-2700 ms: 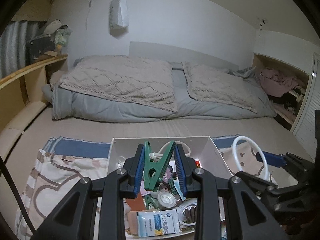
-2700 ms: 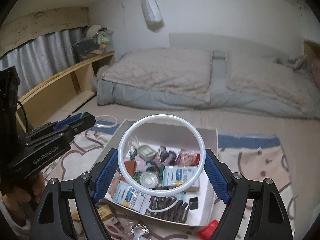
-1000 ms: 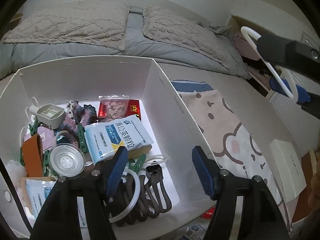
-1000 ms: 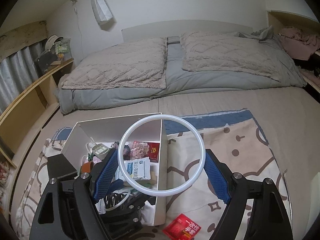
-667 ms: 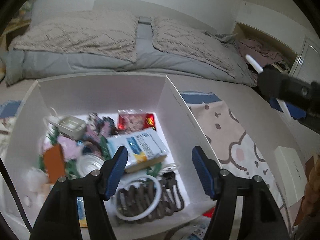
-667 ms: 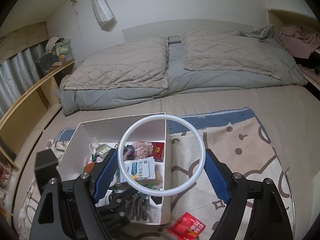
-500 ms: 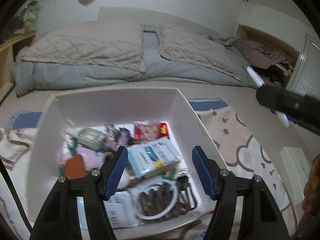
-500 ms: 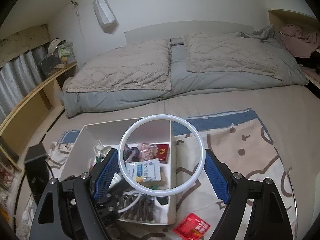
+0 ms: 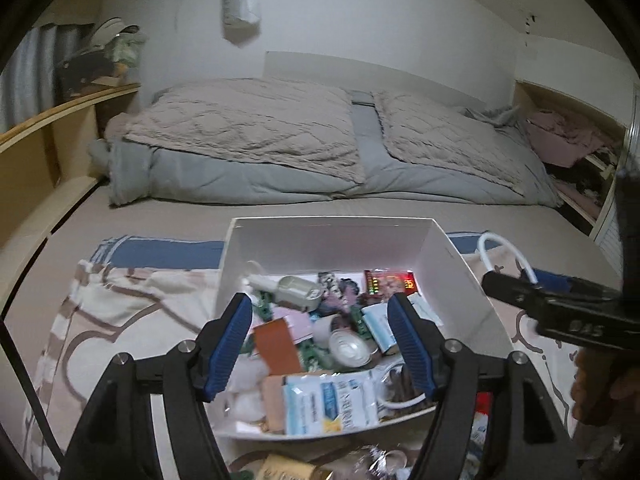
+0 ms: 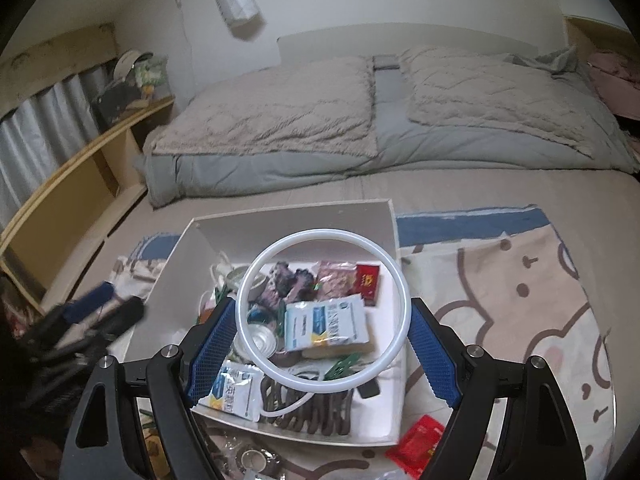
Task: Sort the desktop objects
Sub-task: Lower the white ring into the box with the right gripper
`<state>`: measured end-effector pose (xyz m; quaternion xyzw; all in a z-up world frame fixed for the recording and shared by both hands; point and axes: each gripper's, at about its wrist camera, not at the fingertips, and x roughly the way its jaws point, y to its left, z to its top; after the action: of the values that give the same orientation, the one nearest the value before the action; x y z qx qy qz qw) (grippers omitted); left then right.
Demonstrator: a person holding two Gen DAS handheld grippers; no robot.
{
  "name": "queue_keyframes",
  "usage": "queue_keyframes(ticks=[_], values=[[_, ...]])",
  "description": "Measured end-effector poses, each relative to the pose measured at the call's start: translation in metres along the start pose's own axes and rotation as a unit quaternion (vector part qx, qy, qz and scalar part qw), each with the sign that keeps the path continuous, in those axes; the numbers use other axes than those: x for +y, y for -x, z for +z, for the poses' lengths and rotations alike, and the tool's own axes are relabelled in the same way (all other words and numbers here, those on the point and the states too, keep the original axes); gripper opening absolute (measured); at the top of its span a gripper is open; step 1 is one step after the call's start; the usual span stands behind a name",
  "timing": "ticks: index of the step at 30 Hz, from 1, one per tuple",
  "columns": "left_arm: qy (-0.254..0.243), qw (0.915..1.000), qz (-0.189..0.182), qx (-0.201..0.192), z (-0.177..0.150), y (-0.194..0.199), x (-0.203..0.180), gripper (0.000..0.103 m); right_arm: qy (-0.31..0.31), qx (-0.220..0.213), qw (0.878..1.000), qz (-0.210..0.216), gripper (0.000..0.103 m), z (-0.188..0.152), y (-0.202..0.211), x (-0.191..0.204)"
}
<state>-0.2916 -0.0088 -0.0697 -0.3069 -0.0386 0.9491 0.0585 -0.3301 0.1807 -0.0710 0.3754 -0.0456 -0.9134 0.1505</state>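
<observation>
A white ring is being gripped between the blue pads of the right gripper above the white box. The left gripper is being held over the box, its jaws having just been opening with nothing between them.

Both your grippers out front, angled downward.

Your left gripper has its blue-padded jaws spread with nothing between them, and they've just been opening a touch wider. Your right gripper has its pads pressed on either side of the white ring, holding it upright. From the left camera your right gripper sits off to the right, your hand beneath it.
</observation>
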Motion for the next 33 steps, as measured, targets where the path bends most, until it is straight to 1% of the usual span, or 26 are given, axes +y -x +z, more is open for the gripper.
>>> queue_keyframes(ticks=[5, 7, 9, 11, 12, 13, 15, 19, 25, 27, 28, 33], values=[[0.019, 0.9998, 0.009, -0.003, -0.008, 0.018, 0.018, 0.072, 0.012, 0.023, 1.0, 0.007, 0.084, -0.008, -0.02, 0.016], [0.029, 0.9995, 0.015, -0.004, -0.009, 0.022, 0.023, 0.084, 0.015, 0.031, 0.999, 0.013, 0.084, -0.011, -0.027, 0.022], [0.038, 0.999, 0.024, -0.009, -0.01, 0.028, 0.029, 0.088, 0.018, 0.041, 0.999, 0.019, 0.084, -0.014, -0.035, 0.028], [0.04, 0.9987, 0.03, -0.013, -0.01, 0.033, 0.033, 0.089, 0.025, 0.049, 0.998, 0.024, 0.084, -0.018, -0.043, 0.036], [0.041, 0.9985, 0.032, -0.016, -0.009, 0.035, 0.034, 0.092, 0.029, 0.053, 0.998, 0.027, 0.084, -0.021, -0.047, 0.04], [0.044, 0.9982, 0.037, -0.02, -0.01, 0.038, 0.036, 0.097, 0.032, 0.056, 0.997, 0.03, 0.084, -0.022, -0.05, 0.043], [0.05, 0.9974, 0.044, -0.029, -0.009, 0.042, 0.04, 0.1, 0.036, 0.065, 0.997, 0.039, 0.084, -0.025, -0.058, 0.051], [0.062, 0.9964, 0.049, -0.032, -0.008, 0.046, 0.045, 0.102, 0.04, 0.075, 0.995, 0.06, 0.084, -0.029, -0.07, 0.064], [0.06, 0.9965, 0.052, -0.028, -0.01, 0.045, 0.048, 0.103, 0.06, 0.07, 0.992, 0.088, 0.085, -0.03, -0.08, 0.081], [0.066, 0.9961, 0.053, -0.028, -0.01, 0.045, 0.048, 0.103, 0.06, 0.075, 0.992, 0.086, 0.093, -0.032, -0.084, 0.084], [0.067, 0.996, 0.052, -0.027, -0.01, 0.045, 0.049, 0.103, 0.055, 0.076, 0.992, 0.087, 0.102, -0.033, -0.085, 0.083], [0.065, 0.996, 0.056, -0.024, -0.009, 0.044, 0.047, 0.103, 0.041, 0.076, 0.993, 0.079, 0.103, -0.035, -0.086, 0.073]])
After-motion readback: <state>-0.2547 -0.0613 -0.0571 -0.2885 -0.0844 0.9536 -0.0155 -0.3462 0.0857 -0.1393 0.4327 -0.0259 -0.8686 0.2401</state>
